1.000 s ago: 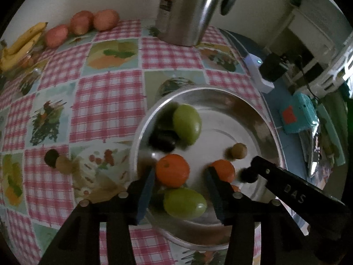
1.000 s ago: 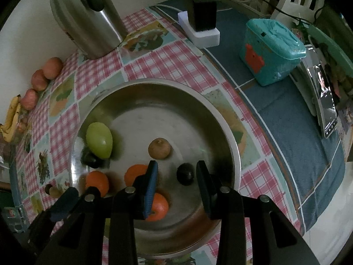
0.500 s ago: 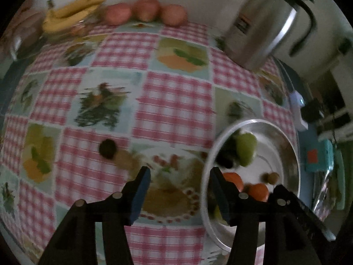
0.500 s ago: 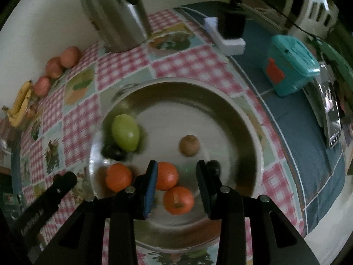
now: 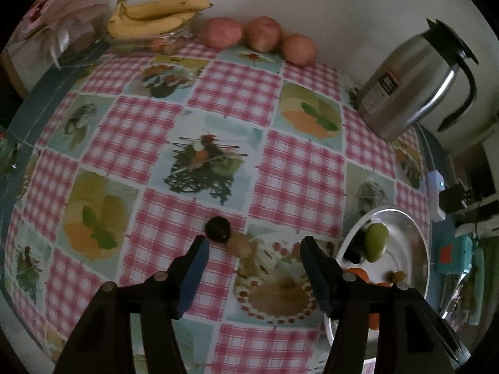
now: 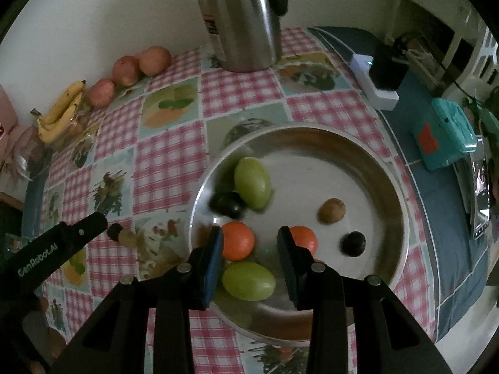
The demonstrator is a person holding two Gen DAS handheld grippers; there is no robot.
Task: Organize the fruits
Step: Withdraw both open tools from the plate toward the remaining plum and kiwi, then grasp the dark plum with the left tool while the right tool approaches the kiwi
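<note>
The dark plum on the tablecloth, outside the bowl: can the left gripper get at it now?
Probably yes. The left gripper, jaws opening and empty, hangs just short of the dark plum; only a small brown fruit touches it.

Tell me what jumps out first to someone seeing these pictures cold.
The steel bowl right of centre, holding green, orange and dark fruit, with the right gripper empty above it. Next, the pink checked tablecloth, where a small dark fruit lies just ahead of the left gripper, whose empty jaws are opening. At the far wall stand a steel kettle, bananas and red apples.
</note>
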